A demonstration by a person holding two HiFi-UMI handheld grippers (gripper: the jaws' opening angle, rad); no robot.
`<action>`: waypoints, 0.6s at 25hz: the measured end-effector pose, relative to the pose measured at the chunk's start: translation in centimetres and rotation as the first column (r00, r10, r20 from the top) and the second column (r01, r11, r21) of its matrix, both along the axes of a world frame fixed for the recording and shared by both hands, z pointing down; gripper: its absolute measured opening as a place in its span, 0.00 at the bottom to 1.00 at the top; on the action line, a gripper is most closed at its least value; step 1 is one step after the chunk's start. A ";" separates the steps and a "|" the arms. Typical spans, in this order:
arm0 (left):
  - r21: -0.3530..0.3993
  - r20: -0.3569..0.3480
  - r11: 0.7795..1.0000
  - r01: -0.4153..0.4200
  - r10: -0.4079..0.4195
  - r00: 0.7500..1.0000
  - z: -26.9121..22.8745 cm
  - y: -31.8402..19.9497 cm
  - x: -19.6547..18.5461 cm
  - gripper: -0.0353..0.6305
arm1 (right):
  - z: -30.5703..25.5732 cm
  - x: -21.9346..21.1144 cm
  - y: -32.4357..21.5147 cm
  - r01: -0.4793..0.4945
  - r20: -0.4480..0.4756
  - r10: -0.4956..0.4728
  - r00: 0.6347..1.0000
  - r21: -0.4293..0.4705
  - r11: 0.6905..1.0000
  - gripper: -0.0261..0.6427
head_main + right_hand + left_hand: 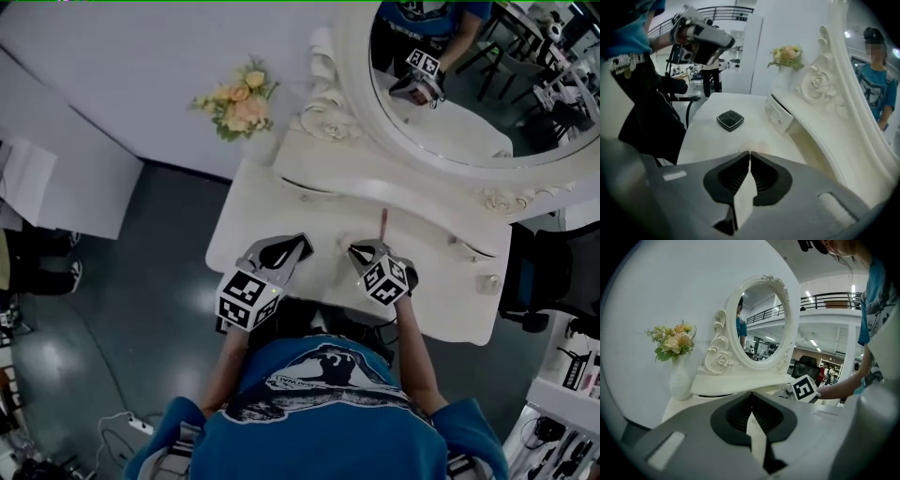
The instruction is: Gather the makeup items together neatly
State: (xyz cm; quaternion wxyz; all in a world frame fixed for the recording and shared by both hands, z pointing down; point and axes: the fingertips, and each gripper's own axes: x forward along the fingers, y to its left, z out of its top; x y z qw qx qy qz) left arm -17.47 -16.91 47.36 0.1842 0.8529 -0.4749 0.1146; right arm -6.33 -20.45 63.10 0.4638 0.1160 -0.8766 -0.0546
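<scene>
**Jaws shut, nothing held**

Left gripper [751, 392] and right gripper [749, 152]: jaws pressed together, empty. Left of centre in the right gripper view, a black compact [730, 120] lies flat on the vanity table [710, 140]: likely light, rigid, slick; pinch 2 opposite edges.

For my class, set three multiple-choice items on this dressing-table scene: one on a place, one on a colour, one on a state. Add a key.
1. Where does the vase of flowers stand?
A. on the floor
B. on the table, beside the mirror
C. in a drawer

2. What colour is the square compact?
A. black
B. red
C. white

3. How are the jaws of the right gripper?
A. wide open
B. shut on the compact
C. shut, nothing between them

Key:
1 B: the vase sits by the carved frame.
2 A: its lid is dark against the white top.
3 C: the pads meet, and the compact lies ahead of them.
</scene>
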 end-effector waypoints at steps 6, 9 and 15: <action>0.006 0.000 1.000 0.030 -0.030 1.000 0.0 -0.2 -2.6 0.07 | 1.8 -2.5 -1.4 0.109 -0.102 -0.108 0.989 0.009 0.994 0.07; 0.000 -0.004 0.999 0.037 -0.037 0.999 0.1 -0.1 -3.2 0.07 | 2.7 -2.5 -1.1 0.106 -0.105 -0.108 0.989 -0.028 0.994 0.09; -0.018 -0.004 0.999 0.032 -0.032 0.999 0.7 -0.2 -3.6 0.07 | 1.9 -2.4 -1.0 0.018 -0.051 -0.021 0.998 -0.051 0.999 0.25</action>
